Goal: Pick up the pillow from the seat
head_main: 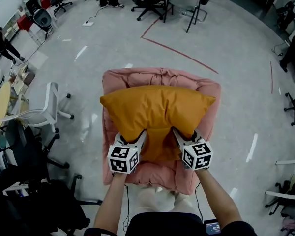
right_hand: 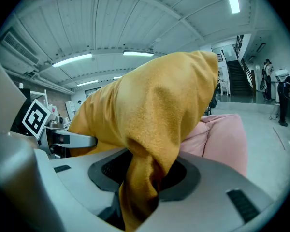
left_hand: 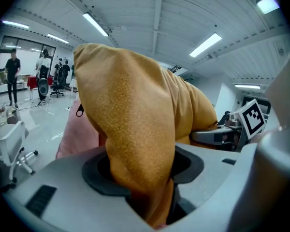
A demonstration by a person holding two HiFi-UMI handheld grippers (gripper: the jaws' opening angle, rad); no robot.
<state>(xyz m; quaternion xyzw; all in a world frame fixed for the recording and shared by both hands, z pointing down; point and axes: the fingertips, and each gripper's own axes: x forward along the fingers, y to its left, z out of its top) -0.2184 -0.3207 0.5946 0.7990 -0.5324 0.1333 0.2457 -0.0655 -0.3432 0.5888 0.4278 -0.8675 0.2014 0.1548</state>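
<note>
Two grippers are clamped on the orange pillow (head_main: 157, 107): the left gripper (head_main: 139, 138) pinches its near edge toward the left side of the pink seat (head_main: 112, 82), and the right gripper (head_main: 180, 135) pinches it toward the seat's right side. The pillow's fabric bunches between each pair of jaws, its body spread over the seat's middle.

The pillow (head_main: 157, 109) is at the centre of the frame, over the seat (head_main: 209, 95). Its lower edge is caught in the left gripper (head_main: 139, 139) and, beside it, the right gripper (head_main: 181, 135). An office chair (head_main: 48, 107) stands left of the seat, and more chairs (head_main: 184, 1) stand along the upper edge.
</note>
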